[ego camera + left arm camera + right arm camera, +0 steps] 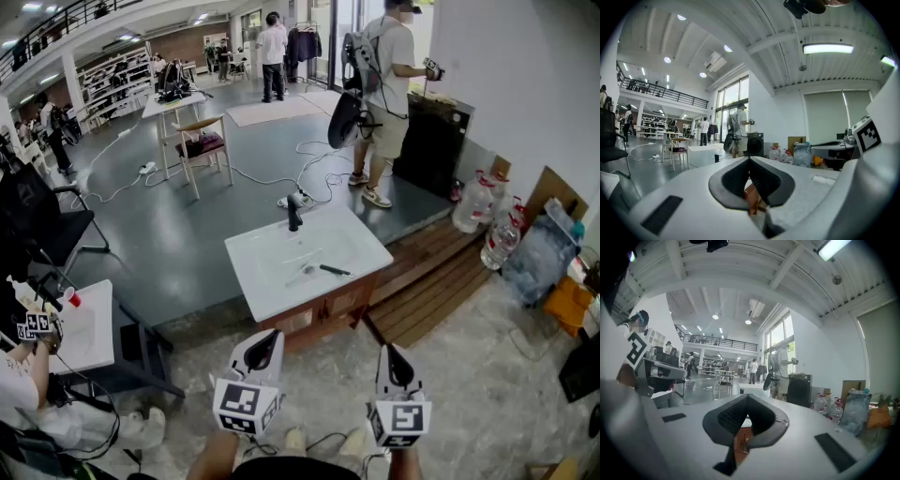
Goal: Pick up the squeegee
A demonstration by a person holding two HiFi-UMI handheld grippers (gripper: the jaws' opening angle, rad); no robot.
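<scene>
The squeegee (323, 270), with a black handle and a pale blade end, lies flat in the basin of a white sink (262, 281) on a wooden cabinet (323, 314). A black faucet (294, 214) stands at the sink's far edge. In the head view both grippers are held low, on the near side of the cabinet and well short of the squeegee. My left gripper (264, 346) has its jaws together and holds nothing. My right gripper (394, 362) is shut and empty too. Both gripper views look almost level across the room, with only the cabinet's wood (740, 441) showing between the jaws.
A person with a backpack (384, 84) stands beyond the sink beside a black box (431, 141). Water bottles (473, 202) and a wooden pallet (431, 272) are at the right. Cables (314, 178) trail over the floor. A white table (89, 328) and a black chair (42, 225) are at the left.
</scene>
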